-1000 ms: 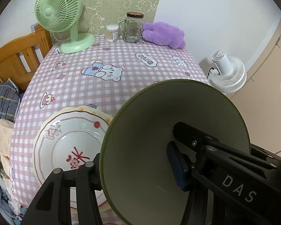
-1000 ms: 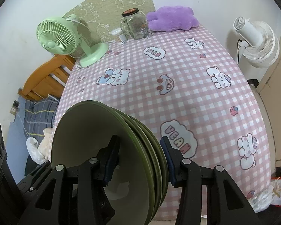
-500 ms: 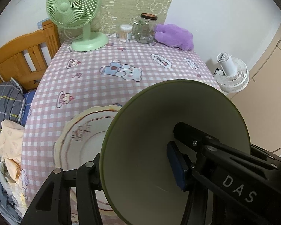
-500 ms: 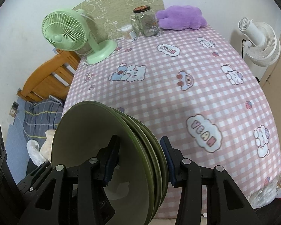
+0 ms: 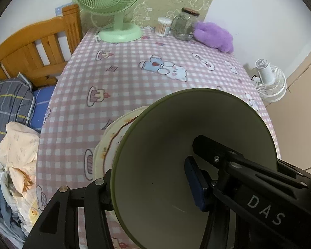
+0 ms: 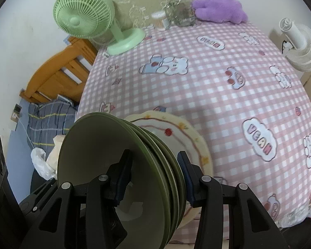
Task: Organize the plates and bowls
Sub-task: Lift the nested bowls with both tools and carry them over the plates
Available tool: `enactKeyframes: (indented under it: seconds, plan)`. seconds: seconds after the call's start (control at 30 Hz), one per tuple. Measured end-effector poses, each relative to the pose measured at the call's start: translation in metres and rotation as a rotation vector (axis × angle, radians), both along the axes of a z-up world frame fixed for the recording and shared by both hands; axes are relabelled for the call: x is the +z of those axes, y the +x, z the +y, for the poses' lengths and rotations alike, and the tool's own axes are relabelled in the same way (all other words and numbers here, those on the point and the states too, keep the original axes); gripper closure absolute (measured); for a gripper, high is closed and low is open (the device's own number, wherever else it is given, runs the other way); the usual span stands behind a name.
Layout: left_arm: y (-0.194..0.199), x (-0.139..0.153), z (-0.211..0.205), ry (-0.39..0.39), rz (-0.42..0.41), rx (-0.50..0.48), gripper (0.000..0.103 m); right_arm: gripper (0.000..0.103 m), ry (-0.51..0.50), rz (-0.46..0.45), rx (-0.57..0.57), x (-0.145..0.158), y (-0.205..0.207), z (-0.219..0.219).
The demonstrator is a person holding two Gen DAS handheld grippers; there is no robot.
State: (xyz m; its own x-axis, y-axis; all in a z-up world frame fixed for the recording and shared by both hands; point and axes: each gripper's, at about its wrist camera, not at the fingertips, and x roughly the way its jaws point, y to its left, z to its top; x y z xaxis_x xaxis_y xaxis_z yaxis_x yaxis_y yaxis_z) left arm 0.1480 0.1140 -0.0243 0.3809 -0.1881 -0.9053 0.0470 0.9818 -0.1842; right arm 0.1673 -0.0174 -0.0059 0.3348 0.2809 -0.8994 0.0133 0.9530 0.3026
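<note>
My left gripper (image 5: 153, 184) is shut on the rim of a stack of green bowls (image 5: 176, 149), held on edge above the near side of the table. My right gripper (image 6: 155, 174) is shut on the same stack of green bowls (image 6: 105, 149) from the other side. A cream plate with a red pattern (image 6: 186, 134) lies flat on the pink checked tablecloth behind the bowls; its edge also shows in the left wrist view (image 5: 109, 143), mostly hidden by the bowls.
A green desk fan (image 5: 116, 10), a cotton-swab pot (image 5: 163, 26), a glass jar (image 5: 184, 25) and a purple plush (image 5: 215, 36) stand along the table's far edge. A wooden bed frame (image 5: 37, 45) with bedding is left; a white floor fan (image 5: 268, 81) right.
Both grippers with the green bowls have moved left and forward over the table. The cream plate now lies right behind the bowls and has come into the right wrist view.
</note>
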Motion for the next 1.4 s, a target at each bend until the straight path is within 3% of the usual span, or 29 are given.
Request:
enactKeyframes:
  seconds: [0.37,0.87,1.07,1.2,1.27,1.4]
  plan:
    - [0.010,-0.024,0.014,-0.015,0.081,-0.010,0.048,0.055,-0.023,0.080,-0.006,-0.023,0.008,0.017]
    - [0.017,-0.025,0.006,0.043,0.040,-0.023,0.050,0.055,-0.047,0.102,0.018,-0.032,0.021,0.016]
    - [0.010,-0.023,0.003,0.064,0.020,-0.034,0.050,0.052,-0.012,0.100,0.019,-0.035,0.015,0.010]
    - [0.006,-0.024,0.004,0.053,0.025,-0.032,0.046,0.052,-0.039,0.084,0.015,-0.032,0.008,0.011]
    - [0.004,-0.025,0.005,0.064,0.026,-0.031,0.039,0.052,-0.049,0.075,0.013,-0.031,0.005,0.014]
    - [0.000,-0.027,0.014,0.046,0.024,-0.034,0.028,0.034,-0.080,0.058,-0.022,-0.029,-0.003,0.011]
